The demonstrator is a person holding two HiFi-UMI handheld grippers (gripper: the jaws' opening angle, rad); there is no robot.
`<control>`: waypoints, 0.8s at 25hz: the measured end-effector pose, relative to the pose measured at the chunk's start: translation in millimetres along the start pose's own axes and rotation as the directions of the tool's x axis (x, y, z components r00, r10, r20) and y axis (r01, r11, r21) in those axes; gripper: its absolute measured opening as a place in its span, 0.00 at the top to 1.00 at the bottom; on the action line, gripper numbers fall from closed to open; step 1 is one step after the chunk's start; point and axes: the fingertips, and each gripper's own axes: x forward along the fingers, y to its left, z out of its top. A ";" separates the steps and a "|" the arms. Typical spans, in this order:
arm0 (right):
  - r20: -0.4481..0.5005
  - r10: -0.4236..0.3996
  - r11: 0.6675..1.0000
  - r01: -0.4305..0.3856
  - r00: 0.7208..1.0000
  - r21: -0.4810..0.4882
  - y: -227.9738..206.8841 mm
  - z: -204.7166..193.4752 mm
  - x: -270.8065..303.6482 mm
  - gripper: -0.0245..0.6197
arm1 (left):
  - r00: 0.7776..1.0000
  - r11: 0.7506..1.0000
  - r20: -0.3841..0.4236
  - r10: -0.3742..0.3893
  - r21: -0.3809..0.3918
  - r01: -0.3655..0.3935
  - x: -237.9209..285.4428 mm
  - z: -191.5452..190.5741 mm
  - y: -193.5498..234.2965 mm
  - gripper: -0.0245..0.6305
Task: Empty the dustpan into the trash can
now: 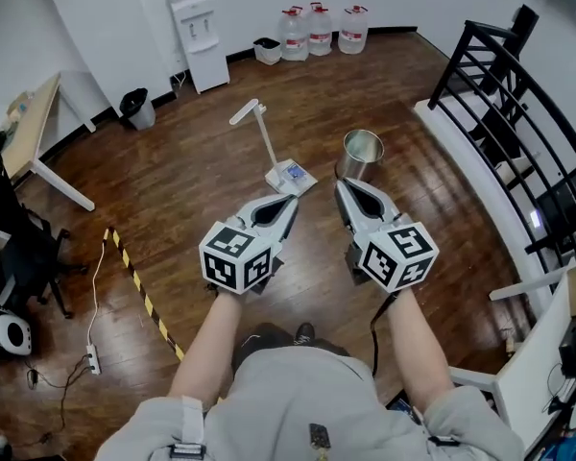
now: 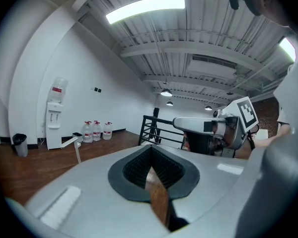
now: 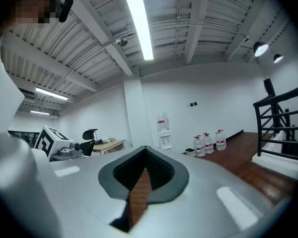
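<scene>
Left gripper (image 1: 288, 203) and right gripper (image 1: 345, 188) are held side by side in front of the person, each with its jaws pressed together at the tips and nothing between them; neither touches anything. Beyond them on the wooden floor (image 1: 192, 190) stands the long-handled white dustpan (image 1: 290, 176), its pan flat on the boards just ahead of the left gripper's tips and its handle rising away toward the far wall. Just right of the pan, ahead of the right gripper, stands the round metal trash can (image 1: 362, 154), upright and open at the top; what it holds cannot be made out, nor what lies in the pan. A small black bin (image 1: 137, 109) sits well apart by the wall, near a water cooler (image 1: 197, 27).
</scene>
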 end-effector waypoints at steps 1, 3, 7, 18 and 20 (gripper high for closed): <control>-0.004 -0.012 1.000 0.012 1.000 0.001 -10.1 0.0 1.3 0.96 | 1.000 1.000 -0.006 -0.006 -0.006 0.006 9.8 -0.6 2.8 0.96; -0.010 -0.038 0.999 0.038 0.999 0.001 -31.4 0.7 4.2 0.96 | 1.000 1.000 -0.015 -0.023 -0.013 0.023 30.6 -0.6 6.5 0.96; -0.013 -0.085 0.996 0.085 0.996 0.006 -70.3 3.9 21.9 0.96 | 0.998 0.998 -0.027 -0.062 -0.004 0.062 72.0 5.6 19.9 0.96; -0.041 -0.201 0.979 0.200 0.979 -0.036 -183.9 26.6 121.8 0.96 | 0.994 0.994 -0.014 -0.106 0.003 0.106 203.8 43.0 115.5 0.96; -0.042 -0.218 0.975 0.216 0.975 -0.047 -197.1 33.4 138.2 0.96 | 0.993 0.994 -0.016 -0.113 0.000 0.113 220.8 50.5 131.1 0.96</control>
